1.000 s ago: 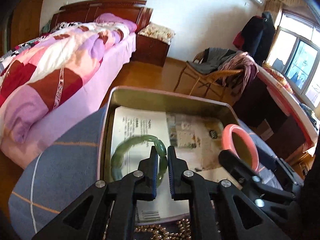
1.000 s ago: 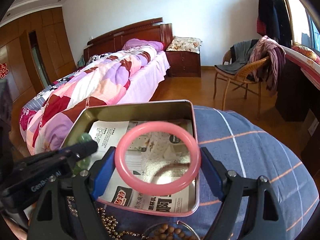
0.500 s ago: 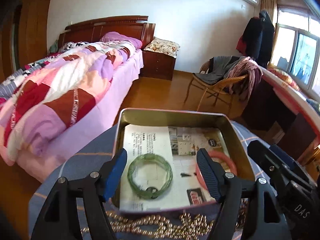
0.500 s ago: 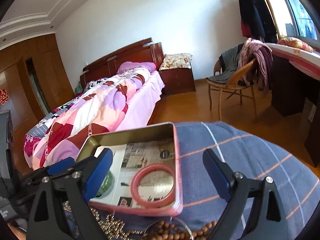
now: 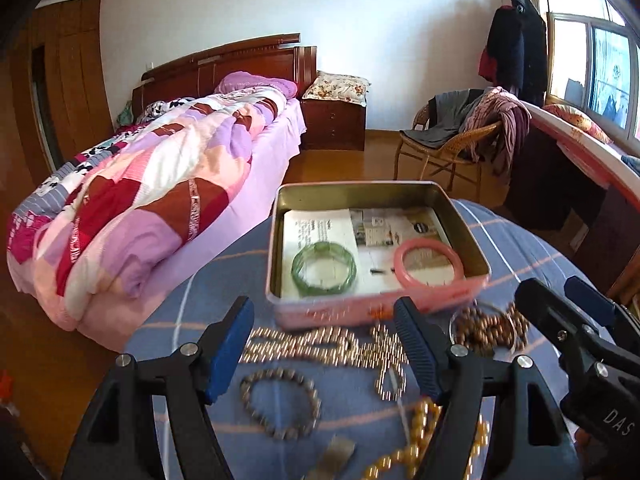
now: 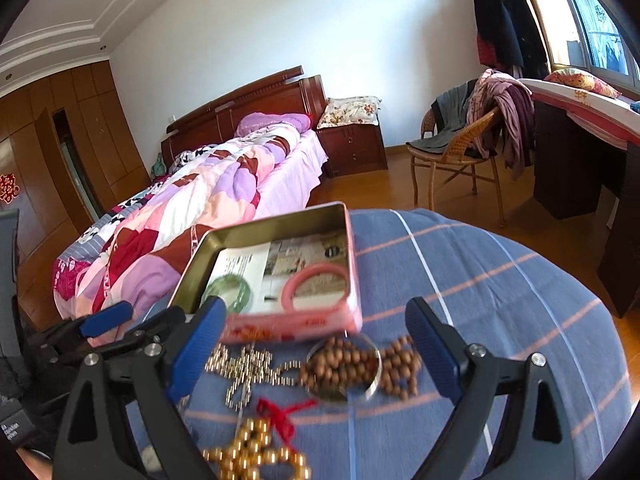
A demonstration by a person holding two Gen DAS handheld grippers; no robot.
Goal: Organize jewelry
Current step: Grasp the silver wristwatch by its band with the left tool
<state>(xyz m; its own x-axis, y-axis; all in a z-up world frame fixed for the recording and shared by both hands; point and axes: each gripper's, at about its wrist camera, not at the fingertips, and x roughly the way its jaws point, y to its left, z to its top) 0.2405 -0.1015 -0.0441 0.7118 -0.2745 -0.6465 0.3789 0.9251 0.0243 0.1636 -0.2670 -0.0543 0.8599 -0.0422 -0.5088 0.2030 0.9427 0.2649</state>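
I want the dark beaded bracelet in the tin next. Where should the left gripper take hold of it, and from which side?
Grip the near arc of the dark beaded bracelet, coming down from above. It lies flat as an open loop on the blue cloth, apart from the silver chain, so one finger can likely drop inside the ring and one outside. The left gripper hangs open over it.

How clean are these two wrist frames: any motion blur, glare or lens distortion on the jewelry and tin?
Left wrist view: silver bead chain and the tin front wall smeared by motion blur; green bangle fairly sharp; window blown out. Right wrist view: wooden beads and gold beads soft; fisheye bends walls; dark vignette in corners.
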